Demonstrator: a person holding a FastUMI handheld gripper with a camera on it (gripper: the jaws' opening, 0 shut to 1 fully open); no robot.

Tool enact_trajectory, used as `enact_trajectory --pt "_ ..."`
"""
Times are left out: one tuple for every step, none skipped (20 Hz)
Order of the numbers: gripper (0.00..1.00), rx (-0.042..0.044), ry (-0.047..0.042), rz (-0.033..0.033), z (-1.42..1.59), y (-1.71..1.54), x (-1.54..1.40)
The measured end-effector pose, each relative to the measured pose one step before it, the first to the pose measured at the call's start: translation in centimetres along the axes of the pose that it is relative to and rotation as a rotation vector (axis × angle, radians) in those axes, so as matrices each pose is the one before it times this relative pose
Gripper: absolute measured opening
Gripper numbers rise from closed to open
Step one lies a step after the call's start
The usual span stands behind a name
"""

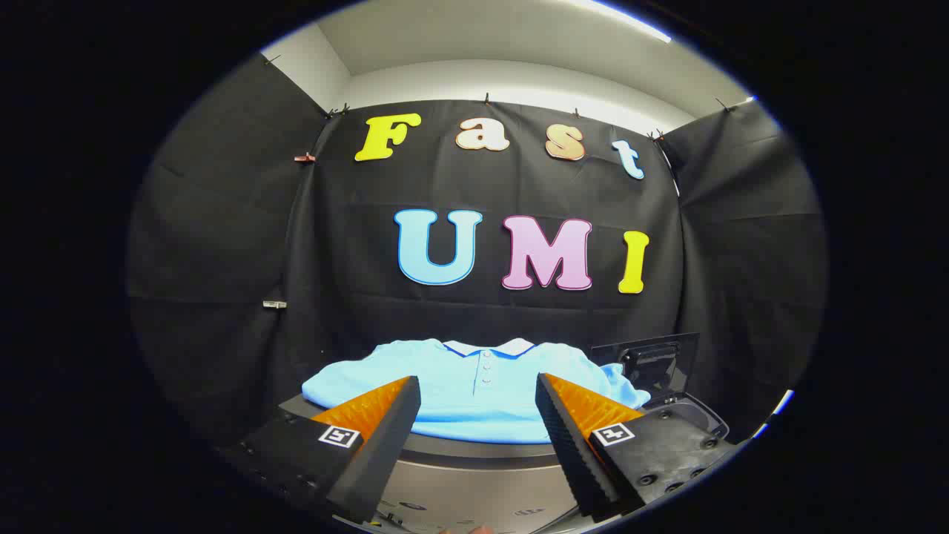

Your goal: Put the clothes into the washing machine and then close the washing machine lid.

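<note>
A light blue polo shirt (474,386) with a white collar lies spread flat on top of the washing machine (474,463), just beyond my fingers. My gripper (478,404) is open, its two fingers wide apart with nothing between them, pointing toward the shirt's lower hem. To the right of the shirt a dark lid (652,360) stands raised, and below it a dark rim (700,415) of the opening shows behind my right finger.
Black cloth walls close in the booth behind and on both sides of the machine. The machine's grey front panel (474,497) lies below my fingers.
</note>
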State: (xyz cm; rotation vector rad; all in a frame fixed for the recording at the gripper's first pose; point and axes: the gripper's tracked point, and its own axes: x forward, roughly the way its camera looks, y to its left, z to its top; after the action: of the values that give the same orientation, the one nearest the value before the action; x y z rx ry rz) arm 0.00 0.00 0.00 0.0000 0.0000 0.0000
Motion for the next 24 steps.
enact_trajectory --pt "0.98 0.00126 0.00129 -0.00411 0.034 -0.092 0.040" --pt "0.98 0.00039 -0.00185 -0.00667 0.081 -0.102 -0.054" --pt "0.98 0.00048 -0.00233 -0.00242 0.120 -0.098 0.008" --pt "0.98 0.00110 -0.00356 -0.00291 0.199 -0.059 0.089" --pt "0.98 0.00092 -0.00233 -0.00165 0.118 0.030 0.016" --pt "0.98 0.00034 -0.00125 -0.00287 0.125 -0.054 0.006" --pt "0.98 0.00045 0.00125 -0.00085 0.055 -0.067 0.120" --pt "0.98 -0.00027 -0.00008 -0.00227 0.006 -0.120 0.147" --pt "0.98 0.00162 0.00075 -0.00109 0.046 -0.080 0.135" --pt "0.98 0.00149 -0.00082 -0.00077 0.076 -0.013 0.052" --pt "0.97 -0.00194 -0.00153 -0.00439 0.058 -0.109 -0.023" --pt "0.98 -0.00263 -0.00038 -0.00285 0.108 -0.104 0.255" --pt "0.98 0.00036 -0.00019 -0.00038 0.035 -0.003 0.077" --pt "0.97 0.00282 0.00005 0.00009 0.009 0.012 -0.028" --pt "0.98 0.00241 0.00230 0.00137 -0.061 0.010 0.159" --pt "0.98 -0.00159 0.00217 -0.00423 -0.025 -0.160 0.196" --pt "0.98 -0.00020 0.00435 0.00160 -0.001 -0.063 0.225" --pt "0.98 0.00188 0.00386 0.00359 -0.044 0.038 0.351" --pt "0.98 0.00299 0.01066 -0.00049 -0.118 -0.113 0.435" --pt "0.98 0.00387 0.00642 -0.00159 0.055 -0.086 0.641" --pt "0.98 0.00712 0.01014 0.00175 0.075 -0.022 0.612" --pt "0.98 0.00559 0.01216 0.00125 0.069 0.033 0.883" --pt "0.98 0.00259 0.02168 -0.01528 -0.204 -0.520 1.004" --pt "0.98 0.00295 0.01169 -0.01024 0.073 -0.313 0.899"
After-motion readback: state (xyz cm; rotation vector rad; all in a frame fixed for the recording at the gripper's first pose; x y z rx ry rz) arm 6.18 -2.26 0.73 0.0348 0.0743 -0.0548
